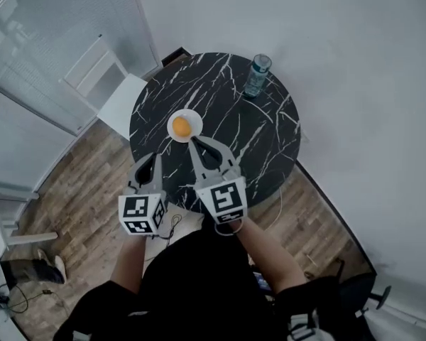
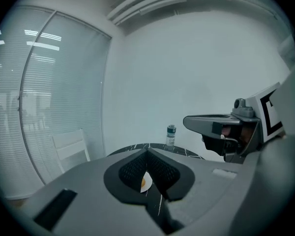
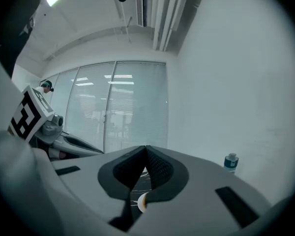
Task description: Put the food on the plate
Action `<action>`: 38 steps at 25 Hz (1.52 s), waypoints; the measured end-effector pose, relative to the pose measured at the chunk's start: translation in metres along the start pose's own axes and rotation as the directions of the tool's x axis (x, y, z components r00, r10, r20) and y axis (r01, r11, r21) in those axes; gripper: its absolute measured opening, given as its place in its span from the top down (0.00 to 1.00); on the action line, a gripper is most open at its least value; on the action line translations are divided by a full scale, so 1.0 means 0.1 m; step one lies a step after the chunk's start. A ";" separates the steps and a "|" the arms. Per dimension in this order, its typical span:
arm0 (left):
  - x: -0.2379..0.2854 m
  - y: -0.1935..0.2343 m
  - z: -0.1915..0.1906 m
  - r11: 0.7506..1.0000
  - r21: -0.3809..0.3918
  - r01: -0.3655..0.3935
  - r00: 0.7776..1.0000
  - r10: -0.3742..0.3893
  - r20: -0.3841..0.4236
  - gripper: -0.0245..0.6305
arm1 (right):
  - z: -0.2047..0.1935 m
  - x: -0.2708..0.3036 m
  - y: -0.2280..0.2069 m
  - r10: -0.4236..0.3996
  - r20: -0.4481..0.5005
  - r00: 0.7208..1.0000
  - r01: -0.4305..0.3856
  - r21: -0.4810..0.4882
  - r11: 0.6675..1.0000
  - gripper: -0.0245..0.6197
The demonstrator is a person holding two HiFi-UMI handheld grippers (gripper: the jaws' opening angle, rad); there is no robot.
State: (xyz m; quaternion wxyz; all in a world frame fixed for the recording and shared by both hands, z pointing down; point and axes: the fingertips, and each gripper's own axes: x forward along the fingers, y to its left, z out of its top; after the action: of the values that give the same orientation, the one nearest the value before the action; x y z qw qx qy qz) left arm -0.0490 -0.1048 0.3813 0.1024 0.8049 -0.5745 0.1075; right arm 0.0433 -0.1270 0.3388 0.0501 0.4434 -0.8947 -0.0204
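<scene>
A small white plate (image 1: 185, 116) lies on the near left part of the round black marble table (image 1: 259, 137), with an orange piece of food (image 1: 182, 128) on it. My right gripper (image 1: 193, 143) is shut and empty, its tip just short of the plate's near rim. My left gripper (image 1: 156, 158) hovers over the table's near edge, left of the right one, also shut with nothing in it. In the left gripper view the plate (image 2: 147, 180) and the food (image 2: 143, 183) show below the closed jaws. The plate (image 3: 141, 200) also shows in the right gripper view.
A water bottle (image 1: 256, 74) stands at the table's far right edge, also seen as the bottle (image 2: 170, 135) and the bottle (image 3: 230, 162). A white chair (image 1: 110, 91) sits left of the table. Wooden floor surrounds it, and a cable (image 1: 172, 222) lies near the table's foot.
</scene>
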 end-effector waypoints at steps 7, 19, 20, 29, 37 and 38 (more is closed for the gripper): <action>-0.35 0.00 0.47 1.000 0.022 -0.013 0.989 0.009 0.145 0.96 | 0.51 -0.29 0.12 -0.023 0.103 0.994 0.029 -0.059 0.998 0.97; -0.55 0.06 0.84 0.997 0.036 -0.062 0.967 0.051 0.250 0.96 | 0.87 -0.43 0.10 -0.039 0.171 0.985 0.055 -0.093 0.994 0.97; -0.55 0.07 0.85 0.997 0.036 -0.066 0.966 0.055 0.252 0.96 | 0.87 -0.44 0.10 -0.040 0.170 0.985 0.057 -0.095 0.994 0.97; -0.55 0.05 0.88 0.996 0.022 -0.083 0.962 0.074 0.261 0.96 | 0.84 -0.49 0.03 -0.047 0.151 0.987 0.063 -0.103 0.993 0.97; -0.53 -0.03 0.83 0.997 0.017 -0.075 0.965 0.068 0.253 0.96 | 0.76 -0.53 -0.03 -0.050 0.137 0.989 0.066 -0.111 0.992 0.97; -0.53 -0.04 0.82 0.997 0.017 -0.075 0.965 0.068 0.252 0.96 | 0.74 -0.53 -0.03 -0.050 0.134 0.990 0.065 -0.112 0.992 0.97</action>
State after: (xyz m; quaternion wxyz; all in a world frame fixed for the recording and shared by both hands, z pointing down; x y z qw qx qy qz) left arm -0.0574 -0.0797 0.2876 0.0142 0.7922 -0.6099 0.0161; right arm 0.0696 -0.0868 0.2607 0.0162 0.4630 -0.8802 -0.1029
